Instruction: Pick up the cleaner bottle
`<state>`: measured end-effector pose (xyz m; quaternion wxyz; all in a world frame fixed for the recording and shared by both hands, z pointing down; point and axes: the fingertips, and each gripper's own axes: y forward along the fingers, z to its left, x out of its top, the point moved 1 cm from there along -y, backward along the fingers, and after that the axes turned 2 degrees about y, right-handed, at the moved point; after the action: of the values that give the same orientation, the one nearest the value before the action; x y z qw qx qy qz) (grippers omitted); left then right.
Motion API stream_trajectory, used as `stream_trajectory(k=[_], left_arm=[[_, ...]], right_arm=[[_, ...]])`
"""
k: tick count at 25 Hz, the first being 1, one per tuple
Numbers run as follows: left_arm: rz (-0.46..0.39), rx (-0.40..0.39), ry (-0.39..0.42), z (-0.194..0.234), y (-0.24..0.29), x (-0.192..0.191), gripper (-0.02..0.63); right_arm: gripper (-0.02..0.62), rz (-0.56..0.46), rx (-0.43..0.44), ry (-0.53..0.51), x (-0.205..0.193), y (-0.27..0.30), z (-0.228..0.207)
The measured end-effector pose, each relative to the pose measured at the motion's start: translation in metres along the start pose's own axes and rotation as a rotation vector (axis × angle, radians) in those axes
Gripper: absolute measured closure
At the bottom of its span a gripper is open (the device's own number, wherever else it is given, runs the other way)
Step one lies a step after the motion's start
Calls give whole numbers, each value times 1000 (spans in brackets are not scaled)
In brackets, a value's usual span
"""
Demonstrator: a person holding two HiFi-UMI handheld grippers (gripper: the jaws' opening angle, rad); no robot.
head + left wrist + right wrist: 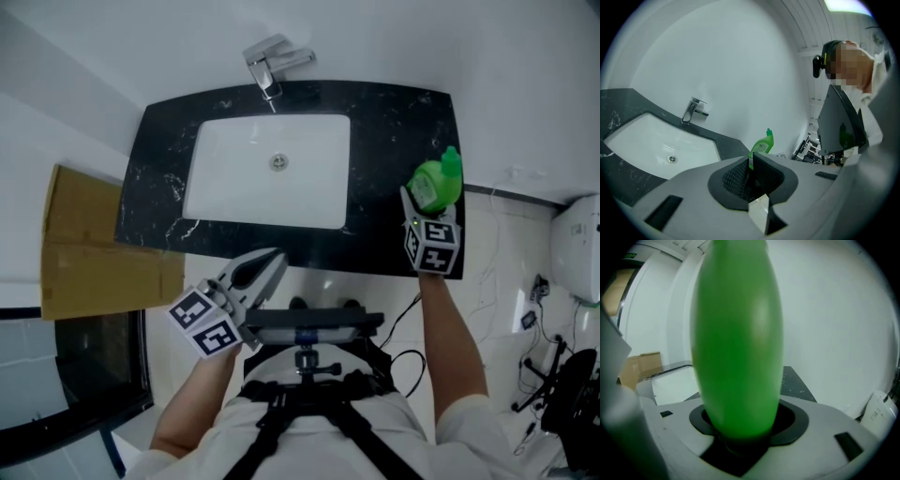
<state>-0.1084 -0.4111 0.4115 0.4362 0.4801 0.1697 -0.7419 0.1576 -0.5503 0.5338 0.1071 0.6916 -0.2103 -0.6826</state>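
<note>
- The right gripper point(424, 214) is seen clamped on the green cleaner bottle point(434, 186); the space between its jaws is filled by the bottle's body point(738, 343).
- The bottle is held over the right end of the black countertop point(394, 131), near its front edge.
- The left gripper point(268, 264) is held with its jaws together on nothing, just off the counter's front edge.
- A strip of bare counter is left between the sink basin point(267, 173) and the bottle.
</note>
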Motion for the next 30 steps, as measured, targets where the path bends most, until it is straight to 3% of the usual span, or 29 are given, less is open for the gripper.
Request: stream_trajectory(k=[7, 16, 30], left_arm=[[13, -60, -10, 21, -10, 3, 584], [101, -174, 27, 55, -15, 23, 584], [43, -129, 23, 29, 15, 27, 584]], right_arm=[[348, -25, -12, 12, 0, 0, 0], [348, -37, -25, 25, 1, 3, -3], [348, -68, -10, 39, 3, -5, -4]])
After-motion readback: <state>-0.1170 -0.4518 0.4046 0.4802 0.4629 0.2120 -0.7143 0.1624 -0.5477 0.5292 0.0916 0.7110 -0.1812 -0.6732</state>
